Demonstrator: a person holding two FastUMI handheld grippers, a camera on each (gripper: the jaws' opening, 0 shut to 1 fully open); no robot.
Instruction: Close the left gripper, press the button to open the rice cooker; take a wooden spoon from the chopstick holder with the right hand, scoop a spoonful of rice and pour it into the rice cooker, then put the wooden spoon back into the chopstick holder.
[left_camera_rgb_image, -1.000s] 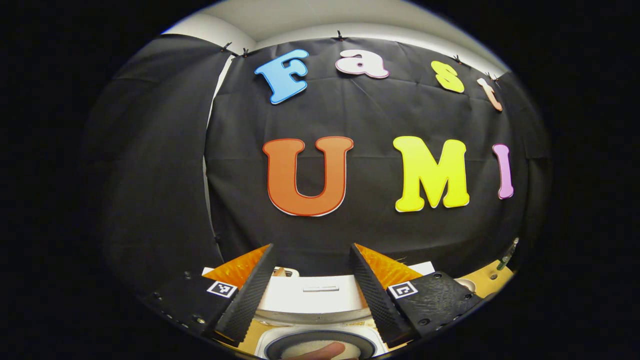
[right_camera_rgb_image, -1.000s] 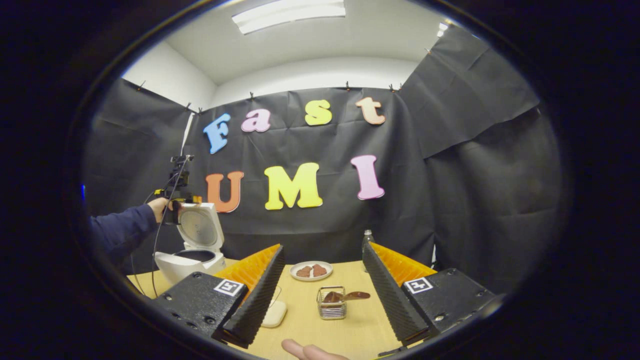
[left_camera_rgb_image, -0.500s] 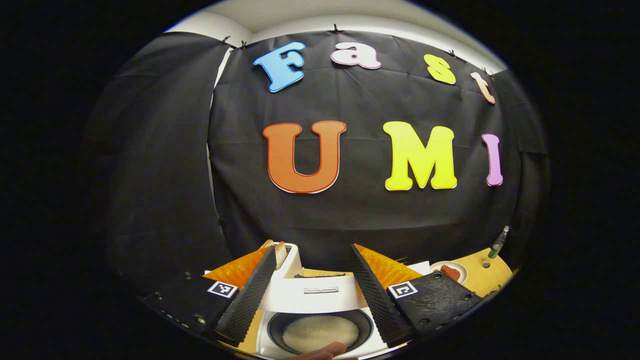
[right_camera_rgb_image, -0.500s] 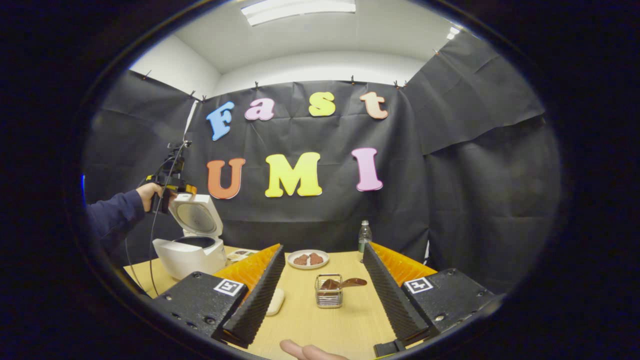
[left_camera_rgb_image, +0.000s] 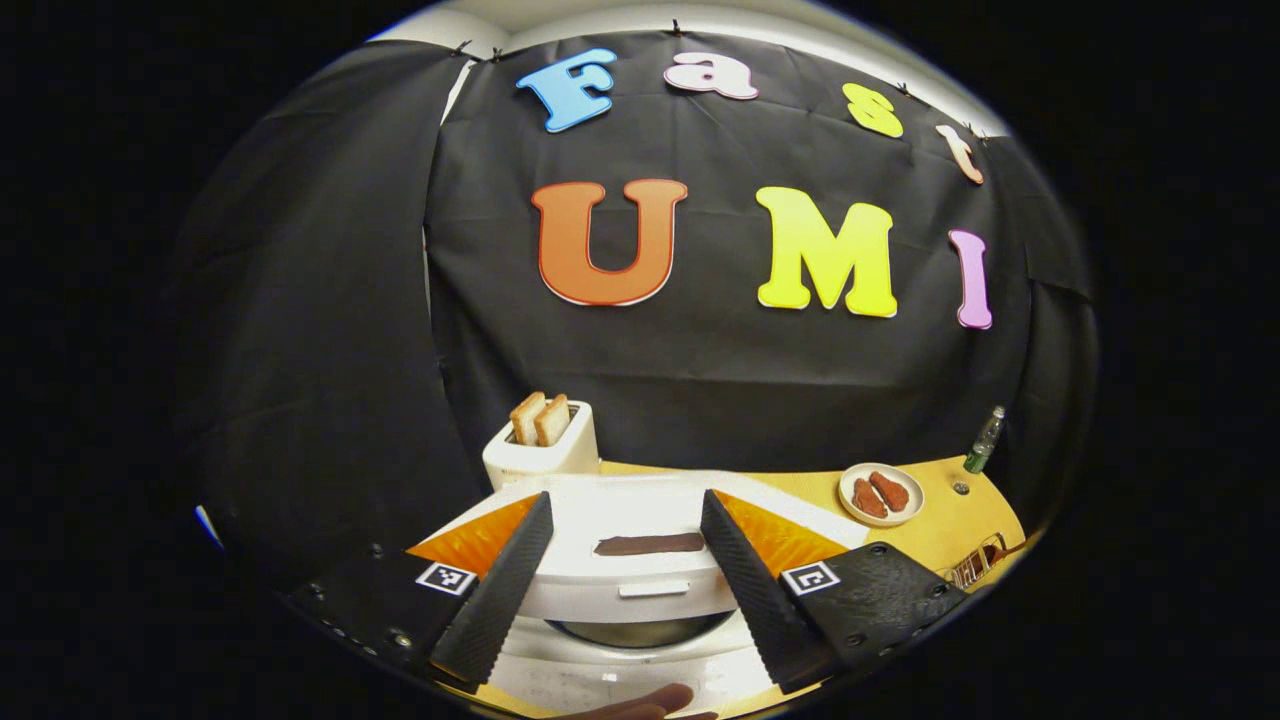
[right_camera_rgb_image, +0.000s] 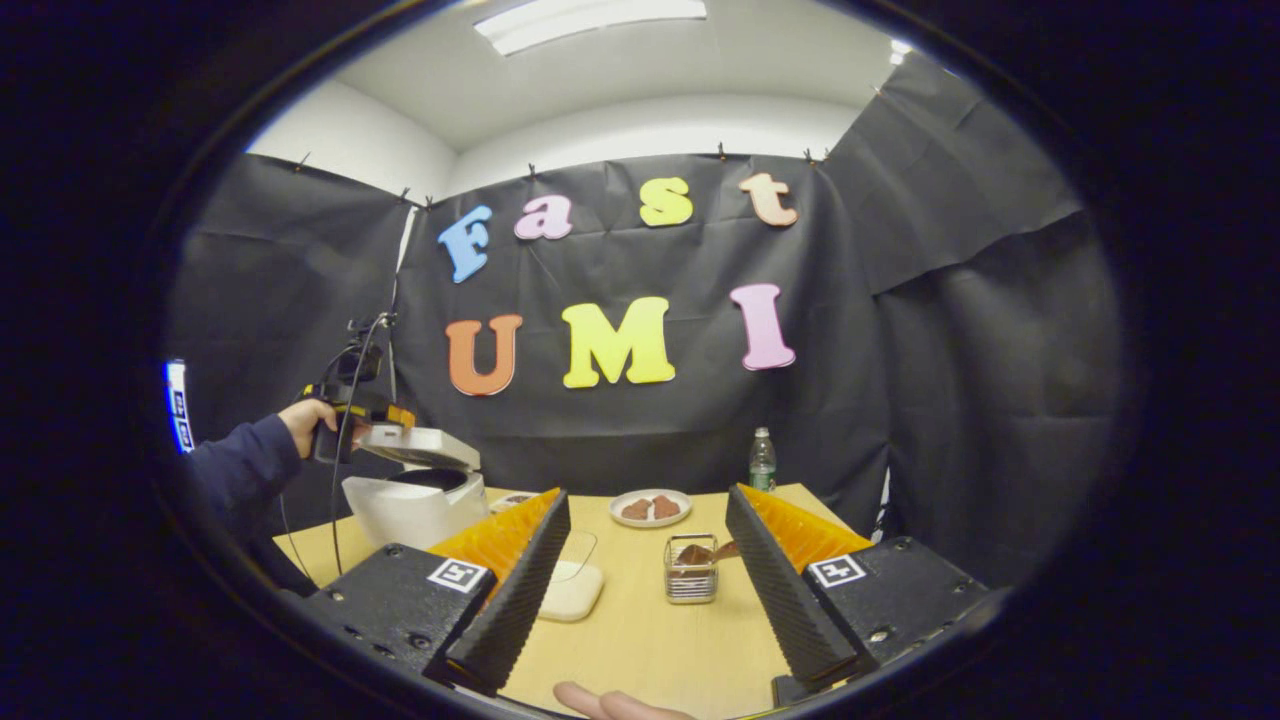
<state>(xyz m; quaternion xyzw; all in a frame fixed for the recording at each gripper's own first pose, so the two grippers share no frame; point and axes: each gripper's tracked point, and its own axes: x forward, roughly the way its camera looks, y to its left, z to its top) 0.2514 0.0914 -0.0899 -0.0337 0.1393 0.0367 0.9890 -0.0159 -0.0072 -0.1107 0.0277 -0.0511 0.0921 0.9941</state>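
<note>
The white rice cooker (right_camera_rgb_image: 415, 510) stands at the table's left with its lid (right_camera_rgb_image: 418, 447) tilted low over the pot. In the left gripper view the lid (left_camera_rgb_image: 640, 580) lies just below my open left gripper (left_camera_rgb_image: 625, 500), its fingers to either side of it. A hand holds the left gripper (right_camera_rgb_image: 355, 405) at the lid's top edge. The wire chopstick holder (right_camera_rgb_image: 690, 575) carries the wooden spoon (right_camera_rgb_image: 712, 551) and stands ahead of my open right gripper (right_camera_rgb_image: 648, 495), which has nothing between its fingers.
A pale shallow dish (right_camera_rgb_image: 572, 590) sits by the right gripper's left finger. A plate of brown pieces (right_camera_rgb_image: 650, 505) and a bottle (right_camera_rgb_image: 762, 460) stand at the back. A toaster with bread (left_camera_rgb_image: 540, 450) is behind the cooker. The holder's edge (left_camera_rgb_image: 975, 565) shows far right.
The cooker's lid has swung down from upright to nearly flat, and the left gripper has come down with it. The right gripper has shifted slightly; the spoon stays in the holder.
</note>
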